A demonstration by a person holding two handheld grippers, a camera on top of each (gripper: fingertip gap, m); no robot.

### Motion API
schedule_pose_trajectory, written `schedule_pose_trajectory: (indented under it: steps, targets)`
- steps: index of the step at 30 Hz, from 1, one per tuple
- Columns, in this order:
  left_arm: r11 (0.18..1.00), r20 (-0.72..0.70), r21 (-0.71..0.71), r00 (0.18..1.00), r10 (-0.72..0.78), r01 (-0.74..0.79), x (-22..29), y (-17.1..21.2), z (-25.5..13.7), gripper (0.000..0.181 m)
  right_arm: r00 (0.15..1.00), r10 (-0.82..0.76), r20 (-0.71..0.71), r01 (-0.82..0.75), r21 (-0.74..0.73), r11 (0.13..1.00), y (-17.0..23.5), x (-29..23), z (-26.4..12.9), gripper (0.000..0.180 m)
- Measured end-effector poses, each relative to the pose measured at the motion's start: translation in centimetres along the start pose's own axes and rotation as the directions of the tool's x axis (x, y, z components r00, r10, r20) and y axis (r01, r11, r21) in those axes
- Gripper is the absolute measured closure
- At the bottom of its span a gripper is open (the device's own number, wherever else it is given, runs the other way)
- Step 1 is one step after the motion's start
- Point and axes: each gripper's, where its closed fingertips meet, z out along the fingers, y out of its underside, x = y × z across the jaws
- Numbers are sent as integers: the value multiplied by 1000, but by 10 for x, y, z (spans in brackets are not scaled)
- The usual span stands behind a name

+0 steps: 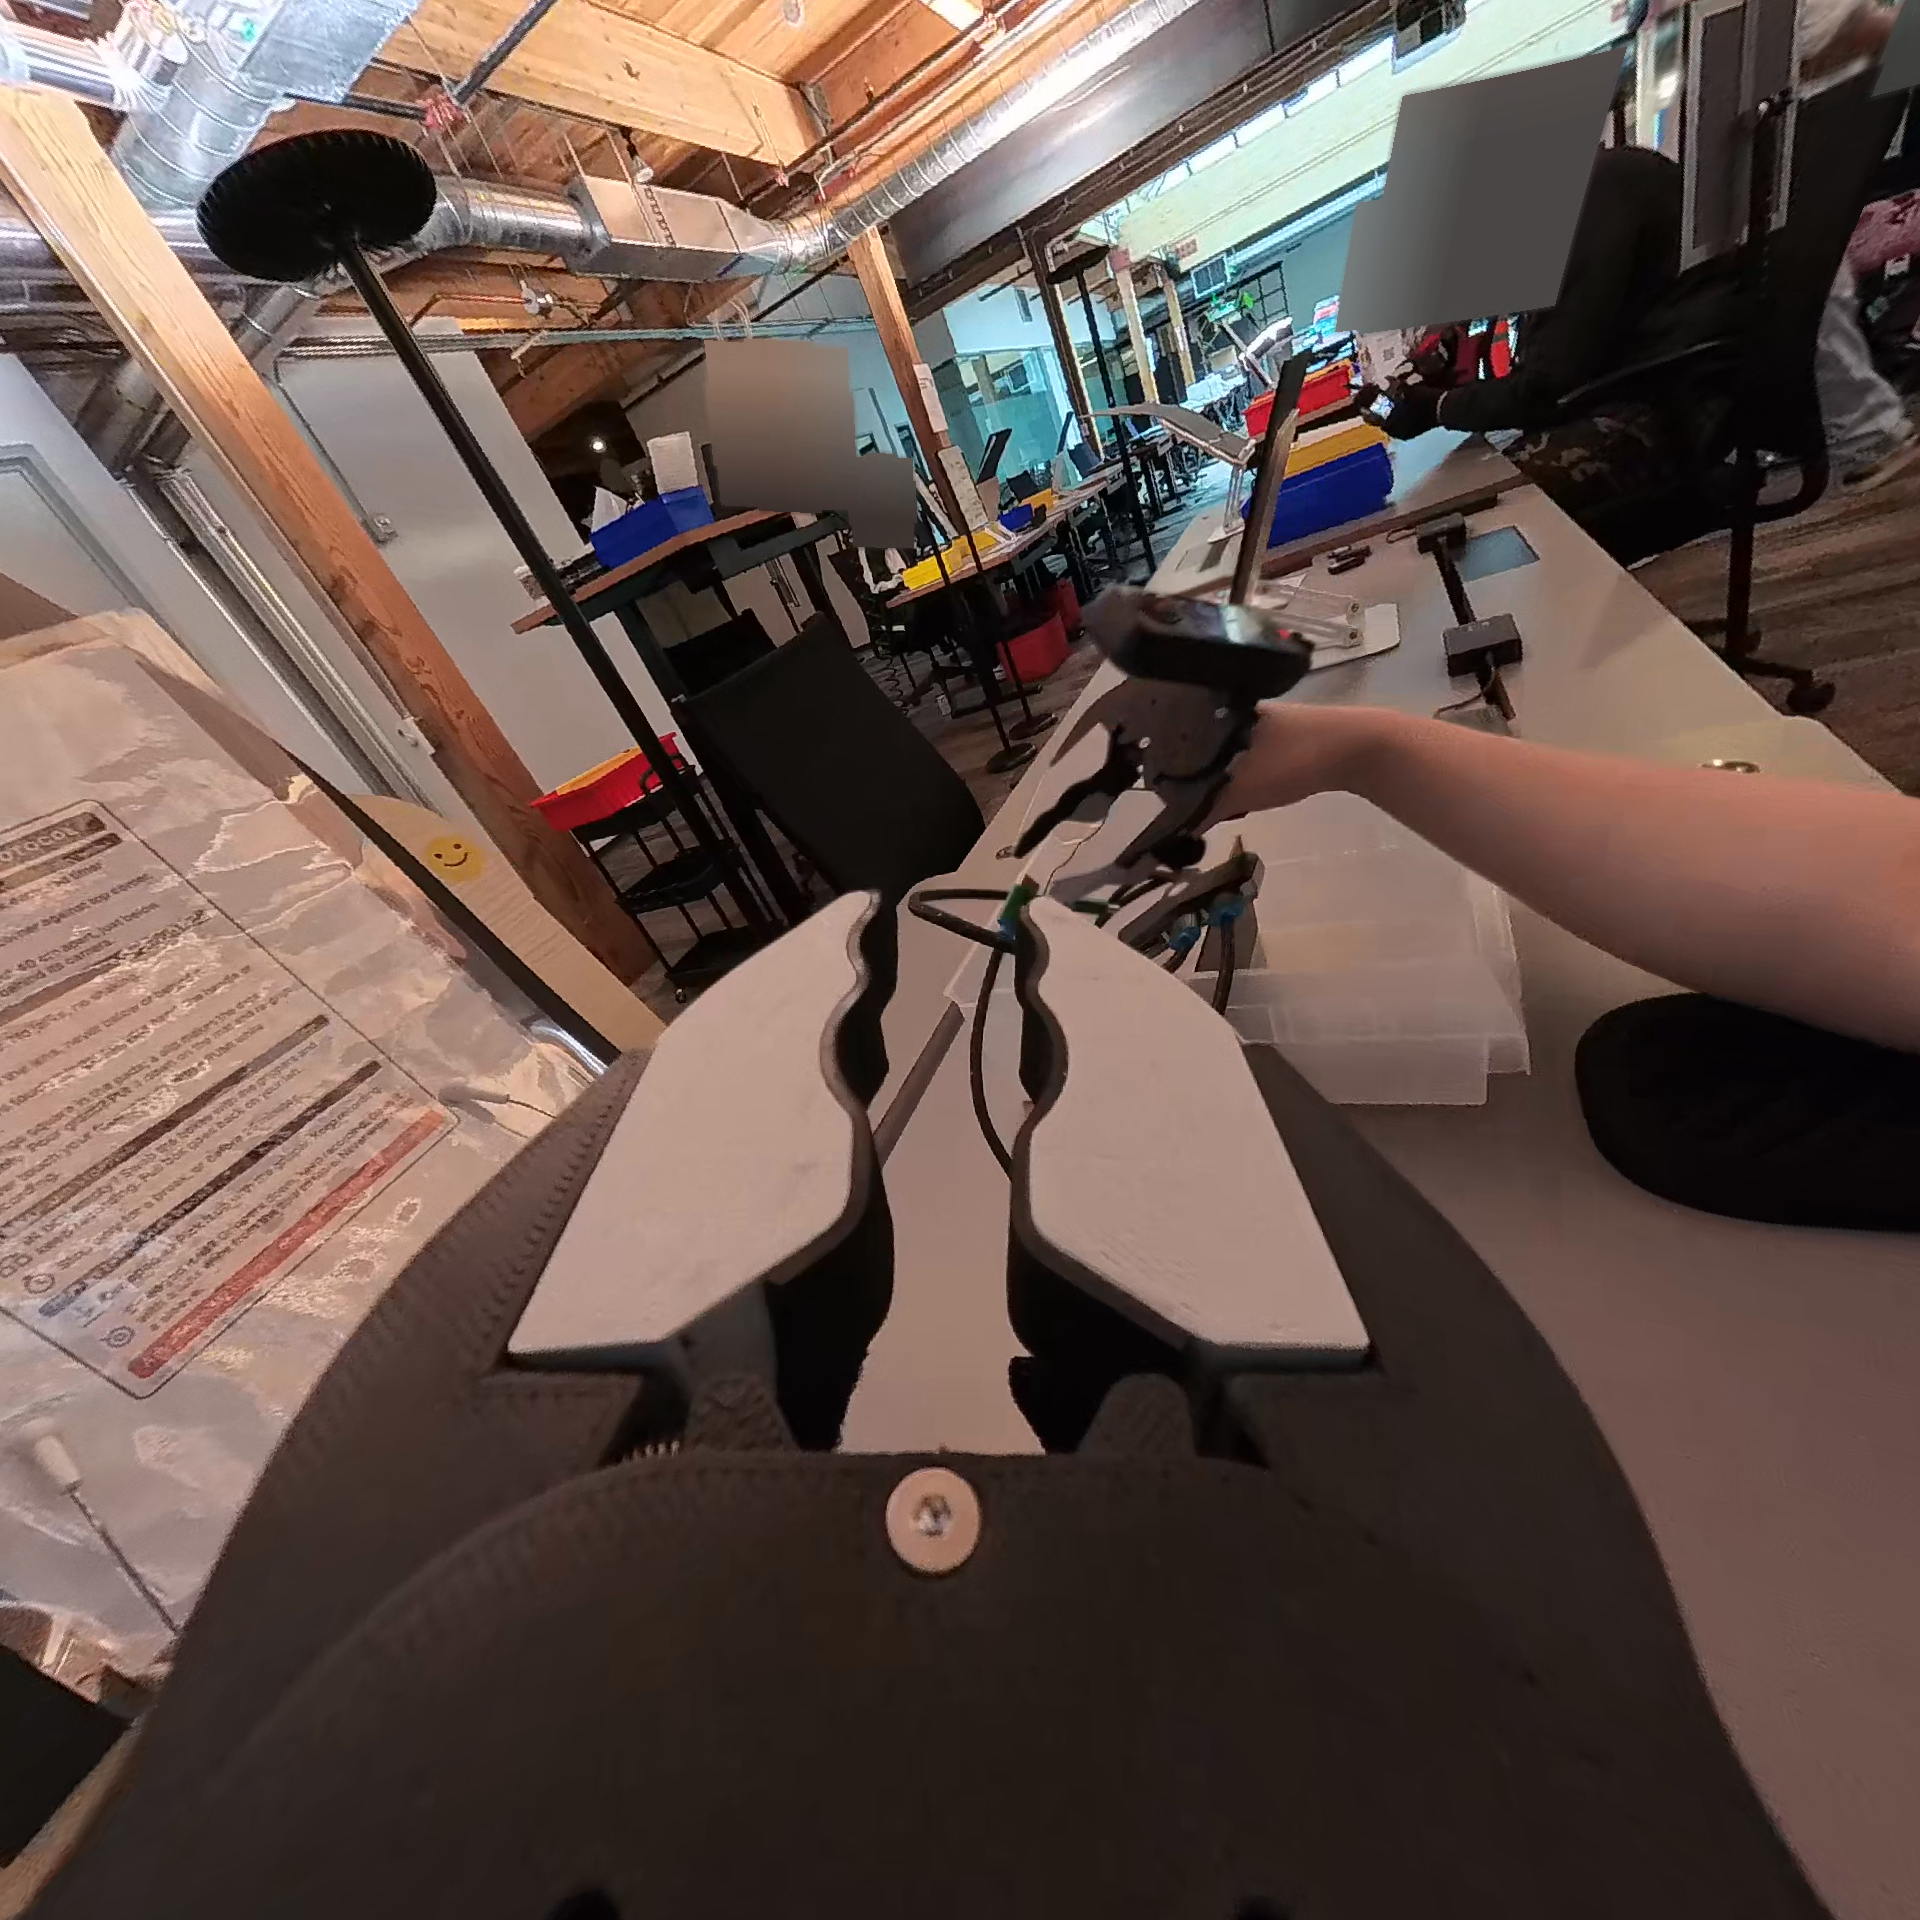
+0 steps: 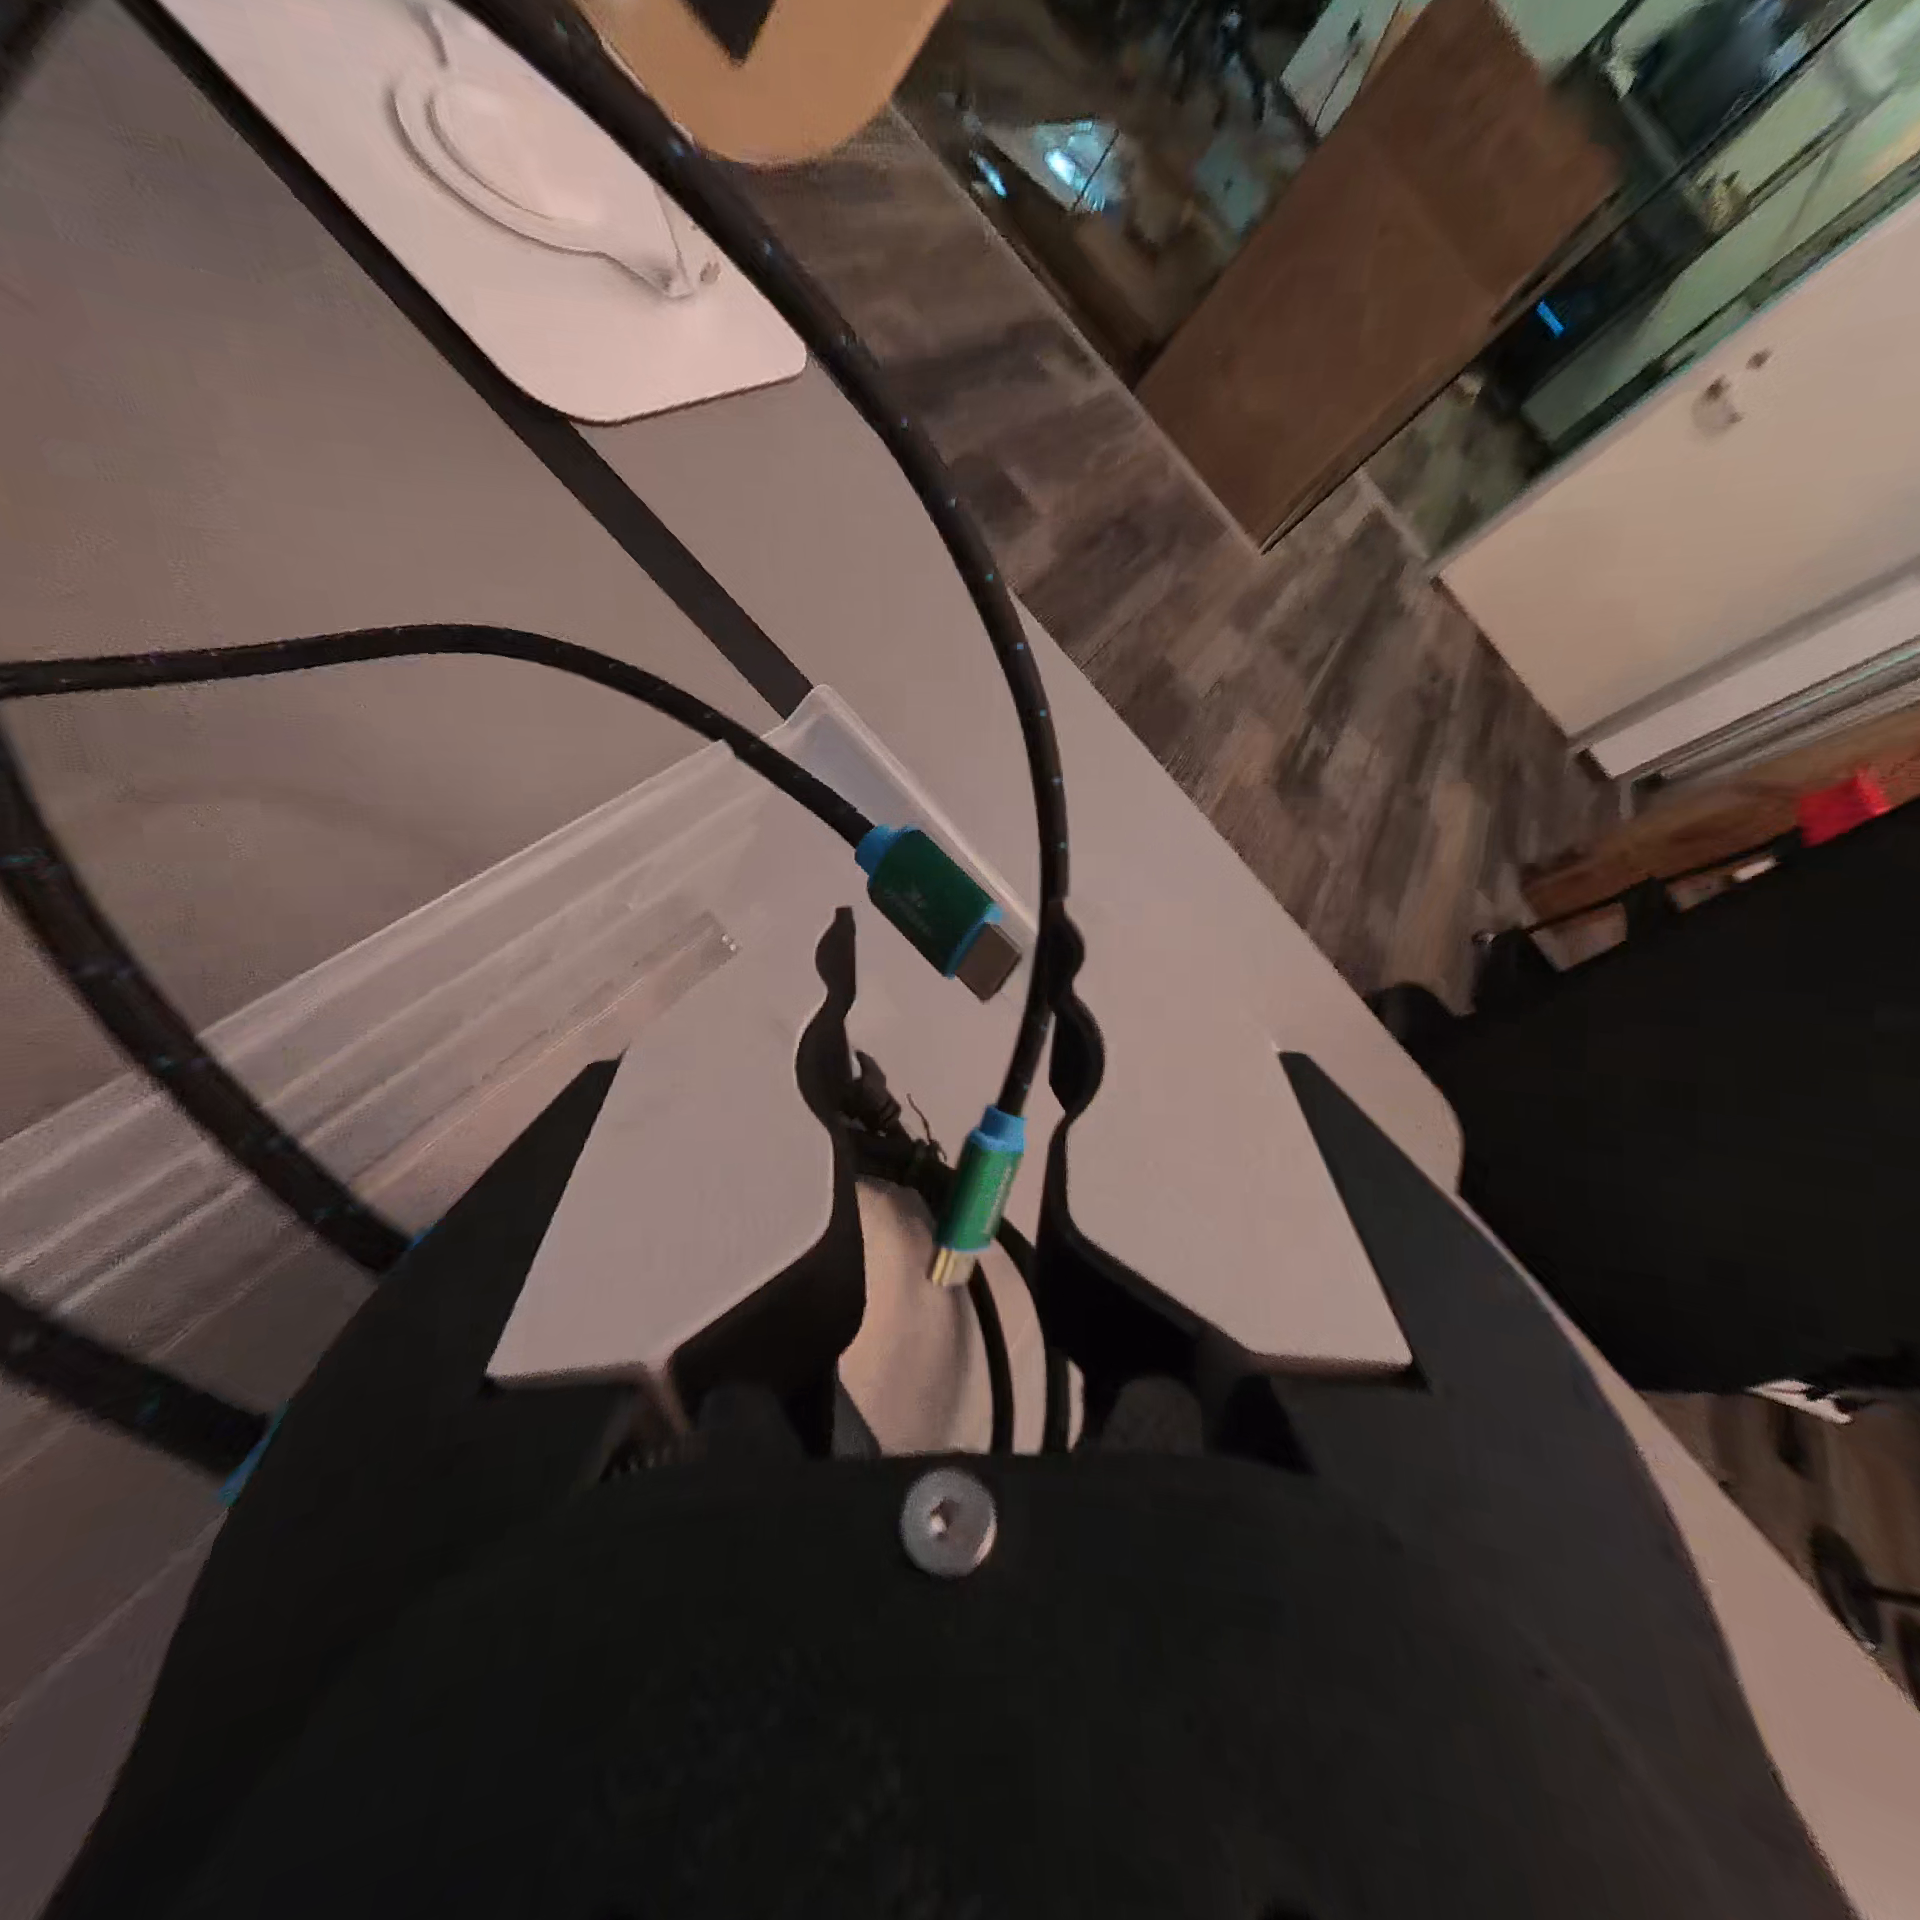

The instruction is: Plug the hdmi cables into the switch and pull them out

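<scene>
Two green HDMI plugs hang before my right gripper [image 2: 951, 1049], one [image 2: 977, 1195] loose between its spread fingers, the other [image 2: 932, 902] just beyond; my left gripper [image 1: 951, 956] gapes empty.

Left wrist view: low over the grey table [image 1: 1558, 1403], facing far along it into the room. Right wrist view: tilted down, close above the same table [image 2: 312, 520]. Shared: green-plugged HDMI cables [image 1: 1013, 920] [image 2: 935, 904] and clear plastic box [image 1: 1382, 997] [image 2: 416, 987]
</scene>
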Motion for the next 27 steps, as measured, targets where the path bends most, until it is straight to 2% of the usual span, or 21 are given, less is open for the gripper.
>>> schedule_pose_trajectory:
  steps: [3, 5, 7, 11, 15, 19, 21, 24, 27]
  targets:
    - [1000, -6, -16, 1000, -1, 1, 0, 5, 3, 160, 994, 78, 71, -76, -24, 997, 4, -8, 16, 142]
    - [1000, -4, -28, 1000, 0, 0, -1, 8, 4, 160, 996, 68, 49, -65, -64, 996, 11, -6, 22, 142]
    - [999, -4, -38, 1000, 1, -1, -1, 11, 6, 160, 997, 52, 60, -48, -67, 997, 11, -7, 23, 156]
    - [999, -1, -47, 1000, 5, -5, -2, 13, 6, 161, 992, 67, 109, -57, -97, 994, 14, -10, 15, 161]
    - [999, 5, -42, 1000, 10, -10, -2, 11, 4, 161, 999, 42, -26, -44, -83, 996, 11, 19, -13, 164]
    - [999, 8, -34, 1000, 14, -14, -2, 7, 1, 161, 979, 140, -147, -139, 12, 990, 1, 53, -56, 166]
    - [999, 7, -31, 1000, 17, -17, -2, 6, 1, 161, 965, 211, -155, -222, -58, 973, 19, 59, -69, 166]
    - [999, 1, -32, 1000, 18, -18, 0, 5, 2, 161, 924, 364, -116, -382, -248, 890, 65, 49, -70, 166]
    - [999, -6, -39, 1000, 22, -22, 3, 7, 4, 161, 930, 367, -30, -351, -366, 862, 92, 28, -51, 167]
